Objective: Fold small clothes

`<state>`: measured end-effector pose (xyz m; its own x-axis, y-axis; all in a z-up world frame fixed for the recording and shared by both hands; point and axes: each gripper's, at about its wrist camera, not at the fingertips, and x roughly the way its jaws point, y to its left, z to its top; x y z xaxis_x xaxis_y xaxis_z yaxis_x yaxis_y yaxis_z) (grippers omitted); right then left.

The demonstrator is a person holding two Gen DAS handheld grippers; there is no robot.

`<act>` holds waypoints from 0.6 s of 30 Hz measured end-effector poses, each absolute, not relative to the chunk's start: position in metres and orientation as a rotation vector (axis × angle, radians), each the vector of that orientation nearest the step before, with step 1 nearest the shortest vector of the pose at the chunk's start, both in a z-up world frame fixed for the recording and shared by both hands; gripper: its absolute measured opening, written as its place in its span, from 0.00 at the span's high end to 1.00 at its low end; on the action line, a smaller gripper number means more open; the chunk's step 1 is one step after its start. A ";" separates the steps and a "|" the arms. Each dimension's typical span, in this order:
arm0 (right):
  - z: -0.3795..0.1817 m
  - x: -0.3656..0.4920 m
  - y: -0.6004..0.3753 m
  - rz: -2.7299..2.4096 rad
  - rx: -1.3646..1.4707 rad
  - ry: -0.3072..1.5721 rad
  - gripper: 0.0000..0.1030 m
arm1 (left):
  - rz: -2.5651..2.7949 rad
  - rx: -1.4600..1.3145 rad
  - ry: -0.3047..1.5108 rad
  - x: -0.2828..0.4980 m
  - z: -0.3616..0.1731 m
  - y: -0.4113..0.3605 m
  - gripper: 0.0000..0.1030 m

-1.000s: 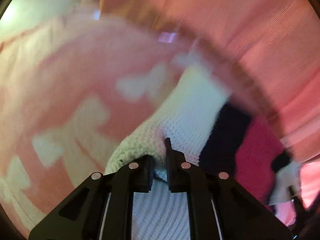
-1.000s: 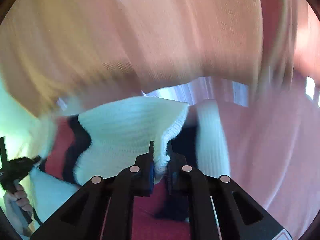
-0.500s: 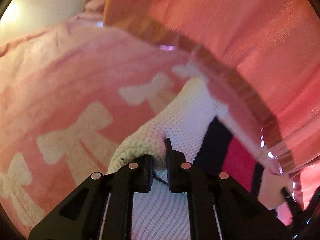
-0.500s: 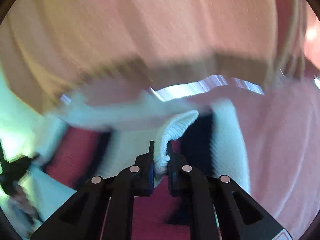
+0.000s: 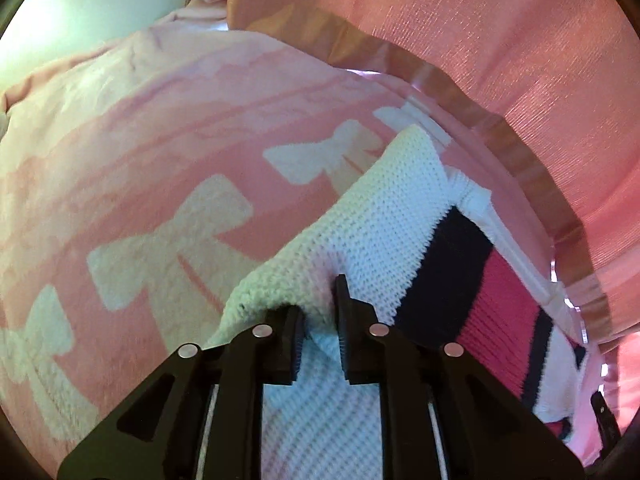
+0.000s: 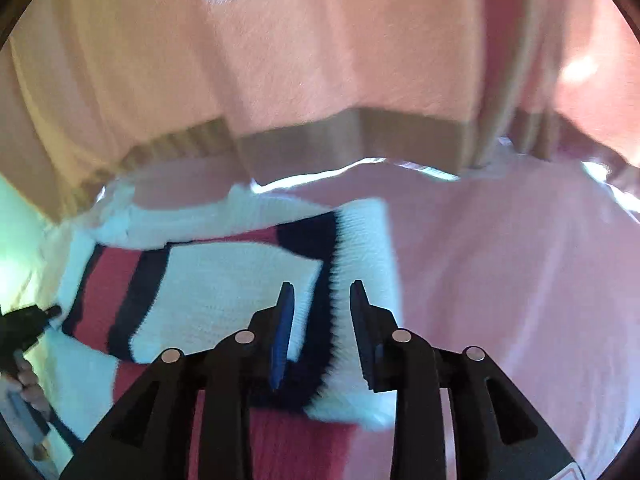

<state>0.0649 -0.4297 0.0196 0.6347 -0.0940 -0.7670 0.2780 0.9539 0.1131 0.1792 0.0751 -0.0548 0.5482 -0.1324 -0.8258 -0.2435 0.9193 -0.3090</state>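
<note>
My left gripper [image 5: 320, 320] pinches a fold of the white, navy and red knitted sweater [image 5: 384, 216], its fingers [image 5: 294, 344] beginning to ease apart with knit still bunched between them. Only this view shows the pink fleece blanket with white bows [image 5: 168, 208] the sweater lies on. My right gripper [image 6: 322, 308] hangs above the sweater [image 6: 224, 280], fingers [image 6: 362, 320] spreading wide and touching no cloth. Only that view shows the sweater's folded flap, my hand [image 6: 30, 384] on the left gripper's handle, and the peach curtain [image 6: 304, 48] behind.
</note>
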 end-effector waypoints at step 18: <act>0.006 -0.025 -0.423 -0.220 0.257 0.959 0.68 | -0.096 -0.245 1.028 0.129 -0.043 0.058 0.51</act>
